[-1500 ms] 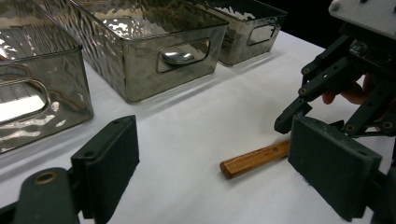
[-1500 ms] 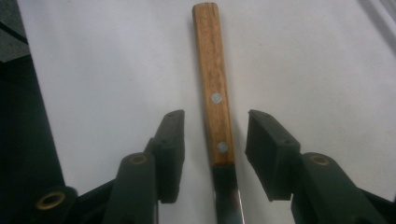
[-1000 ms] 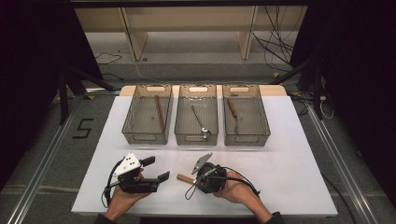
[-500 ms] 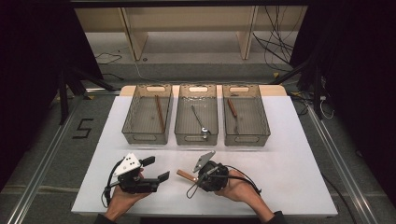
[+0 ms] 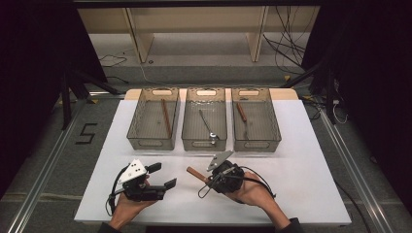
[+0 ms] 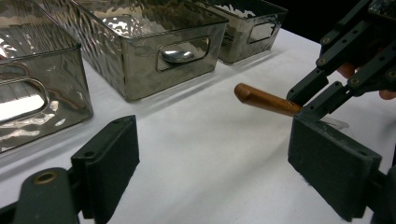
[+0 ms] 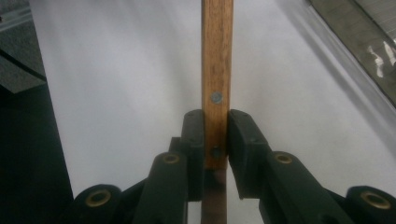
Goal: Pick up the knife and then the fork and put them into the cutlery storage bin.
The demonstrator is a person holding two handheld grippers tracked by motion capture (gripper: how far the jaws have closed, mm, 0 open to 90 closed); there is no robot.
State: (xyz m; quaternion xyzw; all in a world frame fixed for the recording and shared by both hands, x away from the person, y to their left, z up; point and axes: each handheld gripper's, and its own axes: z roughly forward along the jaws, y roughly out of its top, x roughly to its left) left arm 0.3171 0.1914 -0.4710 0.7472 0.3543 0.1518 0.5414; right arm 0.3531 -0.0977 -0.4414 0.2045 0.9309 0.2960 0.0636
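Observation:
My right gripper (image 5: 210,180) is shut on a wooden-handled utensil (image 5: 196,173) near the table's front middle. In the right gripper view the pads (image 7: 240,135) squeeze the handle (image 7: 217,60) at its riveted end, and a metal part (image 7: 215,198) runs back between the jaws. The handle points left toward my left gripper (image 5: 163,175), which stands open with nothing in it, held low at the front left. In the left gripper view the handle (image 6: 266,99) hovers just above the white table between the wide jaws of the left gripper (image 6: 219,158), with the right gripper (image 6: 317,93) clamped on it.
Three clear bins stand in a row at the back: the left bin (image 5: 138,127) holds a brown stick (image 5: 166,118), the middle bin (image 5: 190,131) a metal spoon (image 5: 208,125), the right bin (image 5: 272,127) a wooden-handled utensil (image 5: 242,112). White table (image 5: 301,165) lies around them.
My right gripper has risen a little with the utensil, carrying the handle slightly toward the bins. The left gripper has stayed put.

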